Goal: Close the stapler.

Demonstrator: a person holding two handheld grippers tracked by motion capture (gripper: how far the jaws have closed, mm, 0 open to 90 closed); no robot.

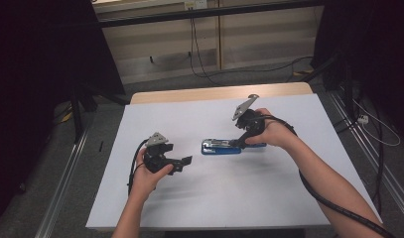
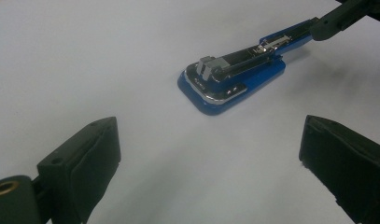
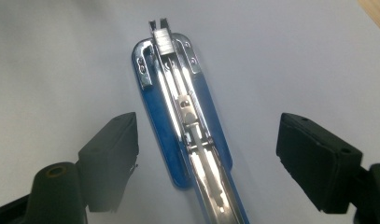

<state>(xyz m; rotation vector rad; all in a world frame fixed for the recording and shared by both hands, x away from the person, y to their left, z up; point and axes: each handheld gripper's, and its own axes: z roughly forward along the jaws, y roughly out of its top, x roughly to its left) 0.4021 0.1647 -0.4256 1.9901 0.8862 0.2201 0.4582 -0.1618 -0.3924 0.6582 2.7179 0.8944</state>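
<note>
A blue stapler point(image 1: 220, 147) lies opened flat in the middle of the white table point(image 1: 209, 198), its metal staple channel facing up. My right gripper point(image 1: 237, 142) hovers over the stapler's right end, open. In the right gripper view the stapler point(image 3: 174, 107) runs up between the two jaws of my right gripper point(image 3: 206, 154), and neither pad touches it. My left gripper point(image 1: 186, 161) rests to the left of the stapler, open, pointing at it with nothing between its jaws. In the left gripper view, my left gripper point(image 2: 211, 154) faces the stapler point(image 2: 229, 79) a short way off.
A strip of the wooden tabletop point(image 1: 219, 92) shows at the far edge. Cables point(image 1: 199, 59) trail over the floor behind it. Dark stands flank the table on both sides. A metal rail point(image 1: 65, 173) runs along the floor on the left.
</note>
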